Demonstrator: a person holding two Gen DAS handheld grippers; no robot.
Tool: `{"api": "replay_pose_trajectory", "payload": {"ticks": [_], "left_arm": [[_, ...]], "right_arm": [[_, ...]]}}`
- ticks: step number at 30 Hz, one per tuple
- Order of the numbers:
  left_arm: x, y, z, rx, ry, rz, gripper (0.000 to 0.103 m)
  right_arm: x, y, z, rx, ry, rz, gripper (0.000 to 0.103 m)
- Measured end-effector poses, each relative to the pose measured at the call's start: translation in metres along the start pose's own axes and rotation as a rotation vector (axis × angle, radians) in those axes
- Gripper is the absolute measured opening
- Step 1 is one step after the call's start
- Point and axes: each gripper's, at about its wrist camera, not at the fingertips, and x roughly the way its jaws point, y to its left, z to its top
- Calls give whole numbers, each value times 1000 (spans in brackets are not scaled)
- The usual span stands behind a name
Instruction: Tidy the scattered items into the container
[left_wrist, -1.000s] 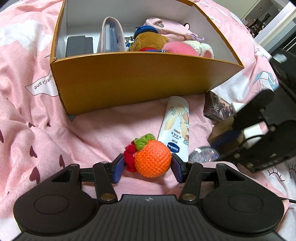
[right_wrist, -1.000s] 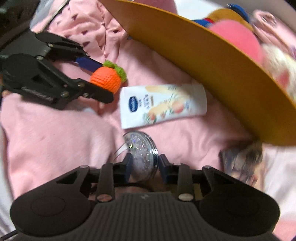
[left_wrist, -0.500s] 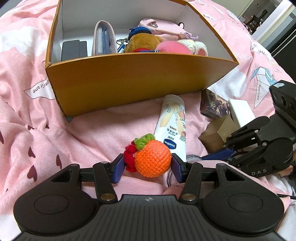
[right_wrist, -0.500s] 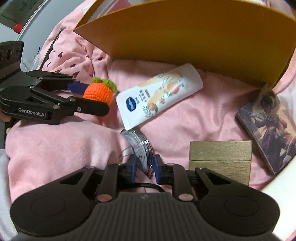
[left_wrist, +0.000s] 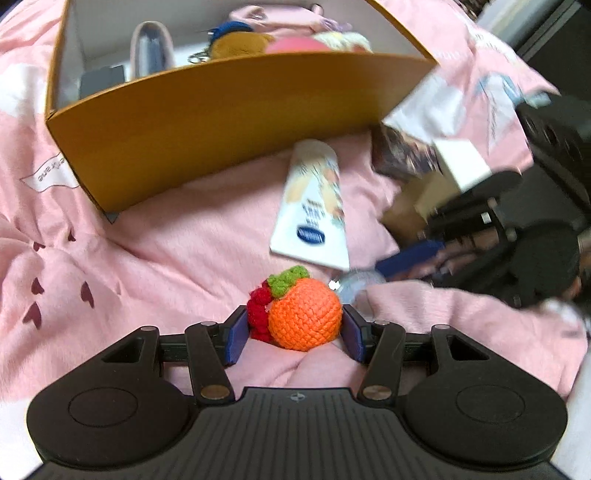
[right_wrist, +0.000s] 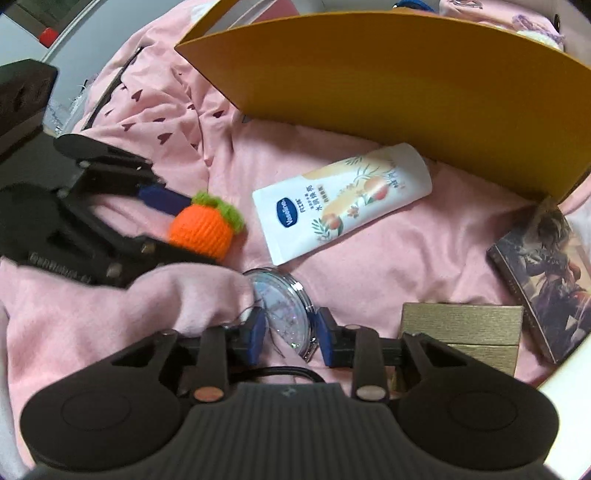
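Pink bedding (left_wrist: 177, 258) carries the box (left_wrist: 229, 122), which already holds several soft toys and pouches (contents blurred). Outside it lie the tube (right_wrist: 343, 199), a gold carton (right_wrist: 461, 328), a card pack (right_wrist: 546, 273), a clear disc (right_wrist: 284, 306) and a crochet orange (left_wrist: 304, 317), so by this view the task is judged well along, with five items left.

Left gripper (left_wrist: 295, 328): jaws fairly wide, pads touching both sides of the orange, which sits just in front of the box's near wall. Its green leaf end points toward the box; being nearly round, it has no clear long axis.

Right gripper (right_wrist: 290, 334): jaws narrow but just opened a little; the disc stands on edge between the pads, apparently not pinched, its rim resting on the bedding beside a fold.

Tube: lying flat, long axis diagonal, rounded cap end toward the box wall, crimped flat end toward the orange and disc.
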Motion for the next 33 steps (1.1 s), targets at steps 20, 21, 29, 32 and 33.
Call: {"api": "replay_pose_trajectory", "payload": {"ticks": [20,21,29,32,33], "left_arm": [[-8,-10,-14,21,-40,7,60],[-9,-11,-14,21,-44,8,60],[-17,-17,-23,40,-56,1,60],[-24,-20,-27,51,-52,-32,60],[-27,-21,-29,58,-54,-44,60]], "right_arm": [[-4,32,-6,-60,-43,-16,5],[-8,33,-8,-59,-51,-19,1],[-22,47,-19,-64,-38,8,3],[-30,57,-28,-64,-28,33,3],[-33,61,-32,-66,-28,38,3]]}}
